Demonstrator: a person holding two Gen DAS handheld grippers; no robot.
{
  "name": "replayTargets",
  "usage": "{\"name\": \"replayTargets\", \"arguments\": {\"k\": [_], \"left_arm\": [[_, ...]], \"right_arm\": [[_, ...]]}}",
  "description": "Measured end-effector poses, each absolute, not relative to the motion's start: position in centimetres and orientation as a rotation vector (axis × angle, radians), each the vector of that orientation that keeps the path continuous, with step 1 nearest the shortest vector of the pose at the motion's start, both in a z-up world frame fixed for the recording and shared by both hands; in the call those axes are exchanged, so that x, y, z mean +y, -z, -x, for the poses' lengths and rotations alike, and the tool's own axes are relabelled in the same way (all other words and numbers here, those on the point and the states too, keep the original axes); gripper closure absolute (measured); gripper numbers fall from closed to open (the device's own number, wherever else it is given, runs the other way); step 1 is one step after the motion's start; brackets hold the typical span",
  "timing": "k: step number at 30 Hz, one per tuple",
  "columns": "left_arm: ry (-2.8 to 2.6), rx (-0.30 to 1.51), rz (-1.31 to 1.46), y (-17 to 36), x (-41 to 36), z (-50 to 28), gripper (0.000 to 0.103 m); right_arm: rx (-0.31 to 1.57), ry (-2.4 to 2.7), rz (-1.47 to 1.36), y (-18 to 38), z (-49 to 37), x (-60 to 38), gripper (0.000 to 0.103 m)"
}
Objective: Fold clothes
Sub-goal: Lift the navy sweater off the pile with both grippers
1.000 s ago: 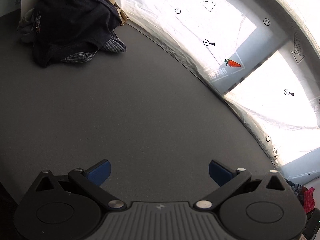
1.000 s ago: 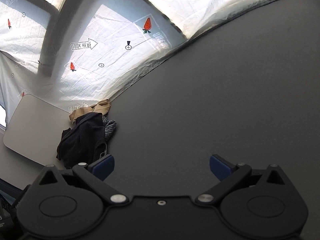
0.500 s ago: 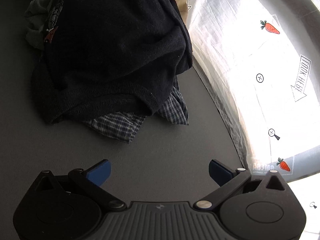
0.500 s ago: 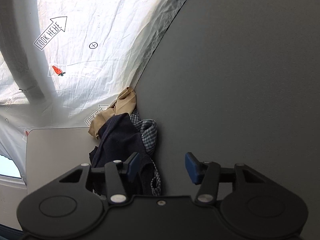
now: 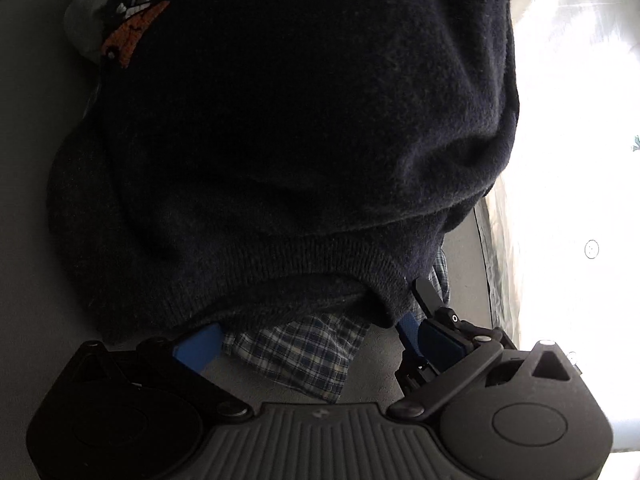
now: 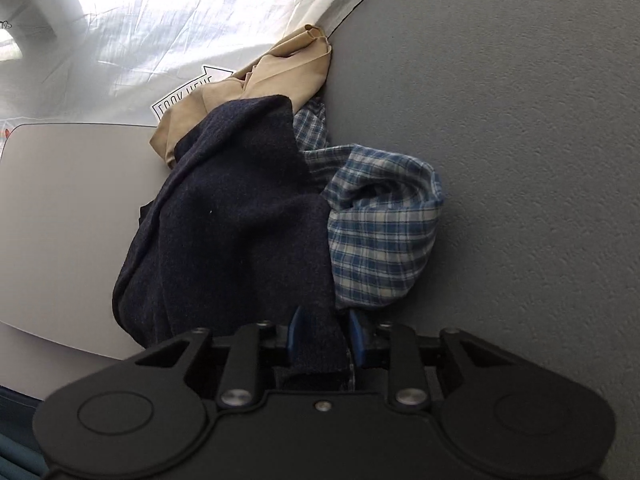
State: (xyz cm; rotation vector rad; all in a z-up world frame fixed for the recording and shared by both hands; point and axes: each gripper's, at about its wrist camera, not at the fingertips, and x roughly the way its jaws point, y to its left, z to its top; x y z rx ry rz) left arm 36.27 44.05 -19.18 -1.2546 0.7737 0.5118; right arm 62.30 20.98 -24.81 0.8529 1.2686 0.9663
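Note:
A heap of clothes lies on the dark grey table. A navy sweater tops it and fills the left wrist view. A blue plaid shirt pokes out under its hem. My left gripper is open at that hem, with the plaid cloth lying between its blue fingers. In the right wrist view the navy sweater runs down between the pads of my right gripper, whose jaws are closing on its edge. The plaid shirt bulges to the right. My right gripper also shows at the hem.
A tan garment lies at the back of the heap against a white printed sheet. A pale garment with an orange print sits at the heap's far left. A light grey board lies left of the clothes.
Both grippers swept across the table to the clothes heap. The right jaws narrowed from wide to gripping the sweater's edge. The left stayed open and reached the hem.

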Motion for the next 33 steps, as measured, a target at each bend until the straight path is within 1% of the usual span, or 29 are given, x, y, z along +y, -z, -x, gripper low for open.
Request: {"name": "replayTargets", "arguments": {"k": [4,8,15,16,18,22,23,24,27,30,33], "left_arm": [[-0.505,0.754,1.365,20.0,45.7,-36.2,0.000],[-0.490,0.748,1.416,20.3,46.7,-36.2,0.000],[-0.493,0.760,1.362,19.8,46.2,-37.0,0.000],[-0.494,0.762,1.349,19.7,46.1,-37.2,0.000],[-0.497,0.767,1.325,19.5,45.9,-37.6,0.000],[-0.503,0.788,1.271,19.1,45.8,-38.6,0.000],[-0.498,0.794,1.261,19.1,45.9,-38.8,0.000],[-0.493,0.799,1.250,19.0,45.9,-39.0,0.000],[-0.482,0.800,1.249,18.8,46.1,-39.4,0.000],[-0.479,0.801,1.239,18.2,46.0,-39.6,0.000],[-0.481,0.806,1.183,17.1,45.3,-39.9,0.000]], "right_arm": [[1.230,-1.025,-0.856,24.2,-62.1,21.7,0.075],[1.181,-1.086,-0.804,23.1,-62.1,22.5,0.076],[0.959,-1.047,-0.485,18.6,-60.9,22.9,0.077],[0.960,-1.052,-0.462,18.3,-60.9,23.1,0.076],[1.034,-1.062,-0.442,18.9,-61.4,24.0,0.076],[1.106,-1.032,-0.469,20.3,-62.0,24.4,0.077],[1.118,-1.032,-0.516,20.5,-62.3,24.2,0.089],[1.129,-1.042,-0.608,20.8,-62.7,23.7,0.097],[1.139,-1.106,-0.892,21.2,-63.3,21.9,0.099],[1.124,-1.122,-1.109,20.8,-63.1,19.8,0.099],[1.028,-1.149,-1.228,17.6,-62.3,17.3,0.099]]}}
